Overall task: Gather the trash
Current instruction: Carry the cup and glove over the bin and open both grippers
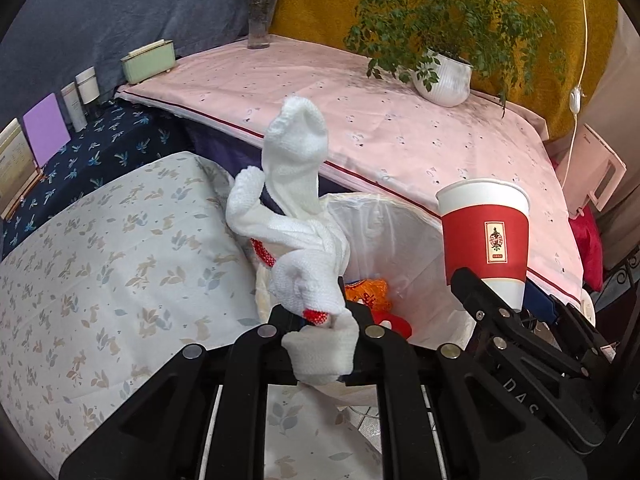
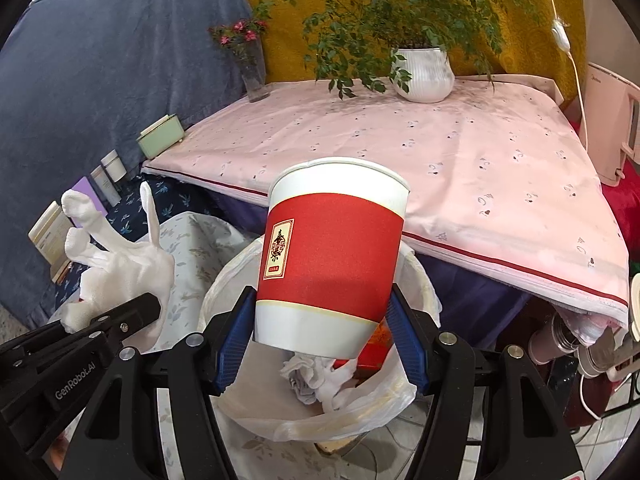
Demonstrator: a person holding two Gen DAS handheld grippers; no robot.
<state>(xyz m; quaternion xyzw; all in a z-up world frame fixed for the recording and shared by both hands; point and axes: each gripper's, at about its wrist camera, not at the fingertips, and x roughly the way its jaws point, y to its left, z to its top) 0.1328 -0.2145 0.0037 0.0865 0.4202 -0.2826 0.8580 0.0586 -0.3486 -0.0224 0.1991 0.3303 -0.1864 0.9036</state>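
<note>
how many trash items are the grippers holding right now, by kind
white glove: 1, in the left gripper
red and white paper cup: 1, in the right gripper
total: 2, both above the lined bin

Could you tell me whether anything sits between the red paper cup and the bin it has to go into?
Nothing visible does: the cup, held by the right tool, hangs over the open lined bin; only crumpled trash lies inside.
</note>
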